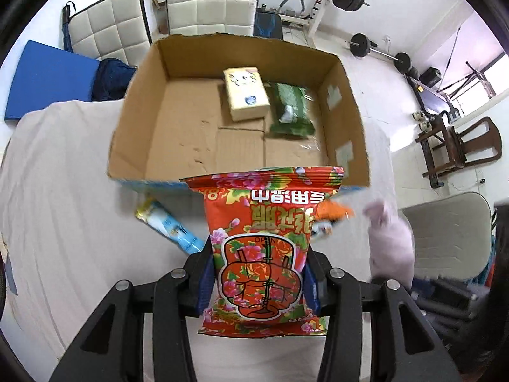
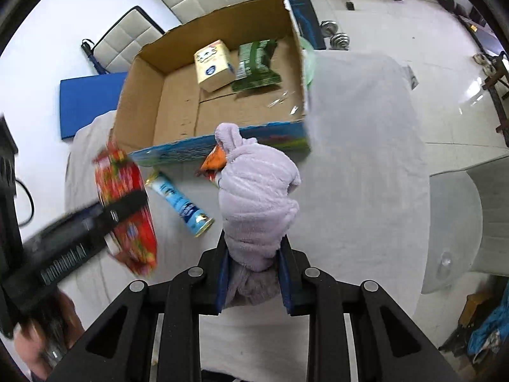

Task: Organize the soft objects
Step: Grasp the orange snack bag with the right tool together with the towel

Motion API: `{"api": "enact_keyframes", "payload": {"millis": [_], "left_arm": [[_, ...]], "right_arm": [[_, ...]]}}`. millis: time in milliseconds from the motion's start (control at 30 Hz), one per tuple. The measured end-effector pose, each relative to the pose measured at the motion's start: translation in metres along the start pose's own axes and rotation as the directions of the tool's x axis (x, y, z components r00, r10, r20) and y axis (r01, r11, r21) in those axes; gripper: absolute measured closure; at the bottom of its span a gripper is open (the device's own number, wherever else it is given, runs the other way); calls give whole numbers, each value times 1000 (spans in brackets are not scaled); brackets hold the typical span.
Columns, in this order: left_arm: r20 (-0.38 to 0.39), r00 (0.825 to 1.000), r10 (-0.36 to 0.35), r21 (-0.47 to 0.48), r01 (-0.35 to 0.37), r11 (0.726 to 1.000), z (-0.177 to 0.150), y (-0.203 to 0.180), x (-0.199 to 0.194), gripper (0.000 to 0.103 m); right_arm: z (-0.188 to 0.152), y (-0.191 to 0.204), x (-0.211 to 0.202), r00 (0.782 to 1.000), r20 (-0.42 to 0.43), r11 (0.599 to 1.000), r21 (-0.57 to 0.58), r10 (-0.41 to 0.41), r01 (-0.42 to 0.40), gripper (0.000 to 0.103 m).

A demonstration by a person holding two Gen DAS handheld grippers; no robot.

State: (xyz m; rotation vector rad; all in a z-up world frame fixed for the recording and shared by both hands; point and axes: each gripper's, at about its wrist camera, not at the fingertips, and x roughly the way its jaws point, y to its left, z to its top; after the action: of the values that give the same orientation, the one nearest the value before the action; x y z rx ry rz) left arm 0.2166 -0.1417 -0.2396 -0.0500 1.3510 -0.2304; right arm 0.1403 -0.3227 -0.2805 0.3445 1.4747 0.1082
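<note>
The red pack [image 1: 261, 254] hangs pinched between the jaws of the left gripper [image 1: 259, 281], just short of the box [image 1: 127, 146] near wall, presumably so it can be carried over the rim. The lilac towel [image 2: 259, 203] is clamped likewise in the right gripper [image 2: 253, 278], also short of the box. Inside the box, against its far wall, lie a tissue pack [image 1: 245, 97] and a green pack [image 1: 291, 111]. A blue tube [image 2: 179, 202] and an orange packet [image 2: 213, 160] lie before the box, still unsorted.

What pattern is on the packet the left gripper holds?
Red packet with pink and green flowers and white characters, clearest in the left wrist view.
</note>
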Motion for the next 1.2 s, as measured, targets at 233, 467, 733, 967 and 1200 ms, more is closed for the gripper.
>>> {"api": "enact_keyframes", "payload": {"millis": [233, 467, 733, 967, 1200], "left_arm": [[-62, 998, -11, -30, 10, 1000, -8, 22, 30, 60], [-132, 991, -10, -24, 7, 1000, -30, 20, 51, 60], [-124, 992, -22, 1, 22, 1000, -38, 7, 46, 60], [-131, 991, 5, 6, -4, 1000, -45, 12, 52, 60], [-152, 988, 5, -24, -9, 1000, -53, 25, 61, 60]], "right_arm": [[-39, -38, 78, 978, -195, 996, 27, -77, 84, 75], [-84, -91, 124, 937, -331, 983, 102, -114, 156, 75], [-84, -74, 86, 943, -300, 989, -36, -145, 141, 71], [-59, -65, 76, 959, -224, 984, -70, -174, 163, 54], [-28, -42, 55, 970, -122, 972, -130, -212, 196, 48]]}}
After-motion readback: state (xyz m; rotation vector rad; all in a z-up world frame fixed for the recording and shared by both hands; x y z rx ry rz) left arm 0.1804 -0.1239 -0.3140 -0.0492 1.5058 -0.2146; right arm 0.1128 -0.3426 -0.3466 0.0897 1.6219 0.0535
